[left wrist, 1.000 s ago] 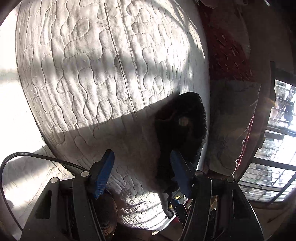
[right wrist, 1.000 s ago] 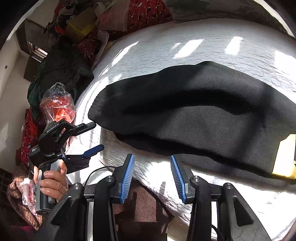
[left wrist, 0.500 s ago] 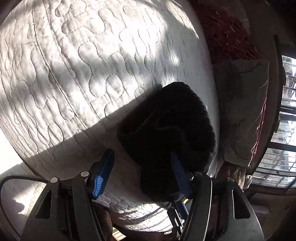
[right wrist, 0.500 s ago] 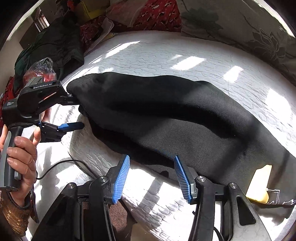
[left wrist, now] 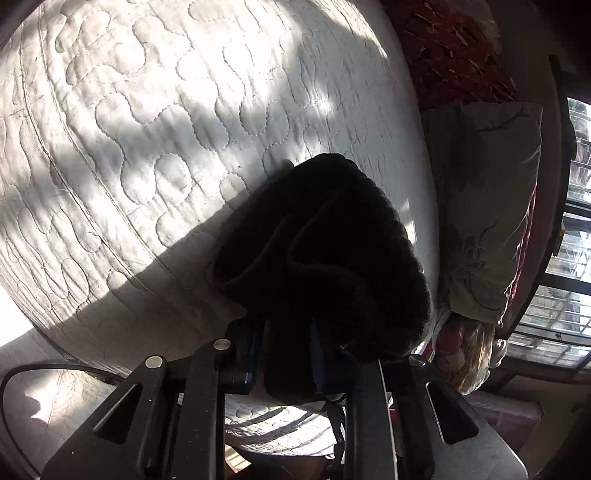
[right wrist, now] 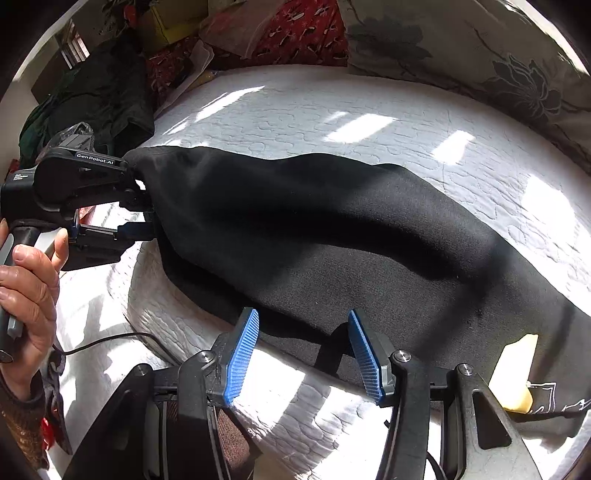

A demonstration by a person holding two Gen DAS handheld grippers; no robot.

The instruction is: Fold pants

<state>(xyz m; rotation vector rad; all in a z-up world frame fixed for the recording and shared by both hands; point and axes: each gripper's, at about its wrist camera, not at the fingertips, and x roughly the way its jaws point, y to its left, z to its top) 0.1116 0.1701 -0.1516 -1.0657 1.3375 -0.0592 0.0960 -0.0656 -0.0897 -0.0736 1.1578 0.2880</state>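
Observation:
Black pants [right wrist: 332,236] lie lengthwise across a white quilted mattress [right wrist: 332,110], with a yellow patch [right wrist: 517,369] at their right end. My left gripper [left wrist: 282,354] is shut on the left end of the pants [left wrist: 325,251], which bunch up over its blue fingers. In the right wrist view the left gripper [right wrist: 144,214] grips that end at the mattress's left edge. My right gripper [right wrist: 303,350] is open, its blue pads [right wrist: 242,347] straddling the near edge of the pants at mid-length.
A floral pillow [right wrist: 480,55] lies at the far side of the bed. Dark clothes [right wrist: 96,96] and red fabric [right wrist: 295,33] are piled at the far left. A pillow [left wrist: 484,206] and a barred window [left wrist: 569,258] are right of the mattress.
My left gripper moved onto the left end of the pants and closed on it. My right gripper came nearer to the pants' near edge and stayed open.

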